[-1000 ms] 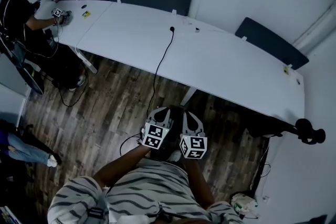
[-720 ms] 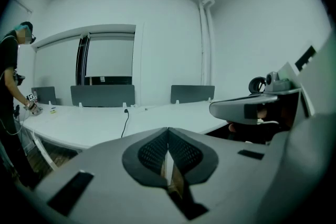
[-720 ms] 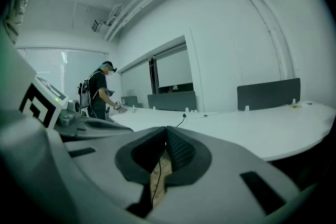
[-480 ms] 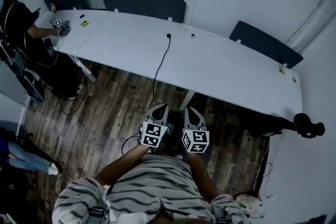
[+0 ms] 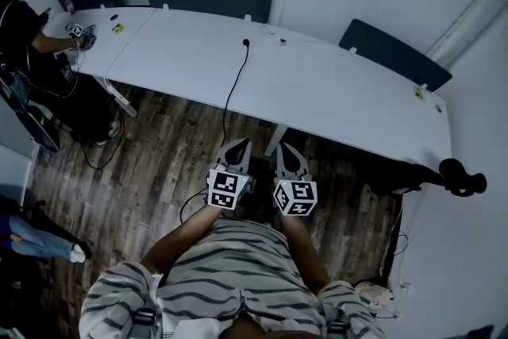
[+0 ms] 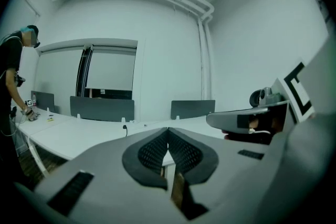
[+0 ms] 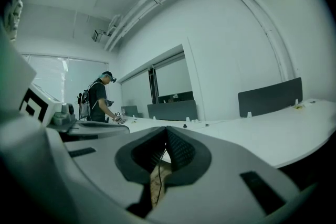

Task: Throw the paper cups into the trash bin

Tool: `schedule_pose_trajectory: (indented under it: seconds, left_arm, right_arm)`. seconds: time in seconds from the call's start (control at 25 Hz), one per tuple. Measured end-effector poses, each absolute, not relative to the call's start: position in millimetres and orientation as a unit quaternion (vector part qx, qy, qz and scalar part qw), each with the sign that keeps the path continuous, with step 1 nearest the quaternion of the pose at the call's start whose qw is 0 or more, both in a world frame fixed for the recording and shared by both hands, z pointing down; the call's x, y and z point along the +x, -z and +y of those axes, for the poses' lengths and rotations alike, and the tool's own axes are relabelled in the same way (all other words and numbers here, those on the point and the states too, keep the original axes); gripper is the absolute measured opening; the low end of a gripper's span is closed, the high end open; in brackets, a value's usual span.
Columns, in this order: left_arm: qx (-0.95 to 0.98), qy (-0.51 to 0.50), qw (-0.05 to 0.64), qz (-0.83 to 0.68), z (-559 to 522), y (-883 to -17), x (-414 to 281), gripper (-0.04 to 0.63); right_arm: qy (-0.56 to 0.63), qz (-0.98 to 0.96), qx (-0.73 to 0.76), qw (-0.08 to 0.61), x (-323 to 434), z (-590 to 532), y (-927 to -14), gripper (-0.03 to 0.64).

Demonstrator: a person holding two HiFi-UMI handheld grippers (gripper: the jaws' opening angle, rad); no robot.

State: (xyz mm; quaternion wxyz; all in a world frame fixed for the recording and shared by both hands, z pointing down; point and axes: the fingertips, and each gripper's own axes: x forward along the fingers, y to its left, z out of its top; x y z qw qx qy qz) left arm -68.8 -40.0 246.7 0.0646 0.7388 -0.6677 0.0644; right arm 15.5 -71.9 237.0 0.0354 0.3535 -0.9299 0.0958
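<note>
No paper cup and no trash bin shows in any view. In the head view my left gripper (image 5: 238, 145) and right gripper (image 5: 286, 148) are held side by side in front of my striped shirt, over the wooden floor, pointing at the long white desk (image 5: 333, 99). In the left gripper view the left gripper (image 6: 168, 131) has its dark pads together at the tips, with nothing between them. The right gripper (image 7: 166, 131) in its own view looks the same, tips touching and empty. Both point nearly level toward the desk.
A black cable (image 5: 230, 95) runs from the desk top down to the floor. Dark partition panels (image 5: 393, 52) stand behind the desk. A person (image 5: 20, 20) works at the far left end. A black fixture (image 5: 456, 180) sticks out at the right wall.
Both grippers have risen a little and stayed side by side, still closed. The head view has shifted slightly, so the desk sits a bit higher and to the left.
</note>
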Motion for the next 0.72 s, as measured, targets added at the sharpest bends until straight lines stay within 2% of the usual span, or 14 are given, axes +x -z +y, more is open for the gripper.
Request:
schedule_pose_trajectory:
  seconds: [0.72]
  left_arm:
    - [0.736,-0.033,0.062,-0.673,-41.3,-233.3,-69.2,0.025]
  right_arm:
    - [-0.094,-0.932,0.349,0.018,21.6,-77.6,-233.4,0.009]
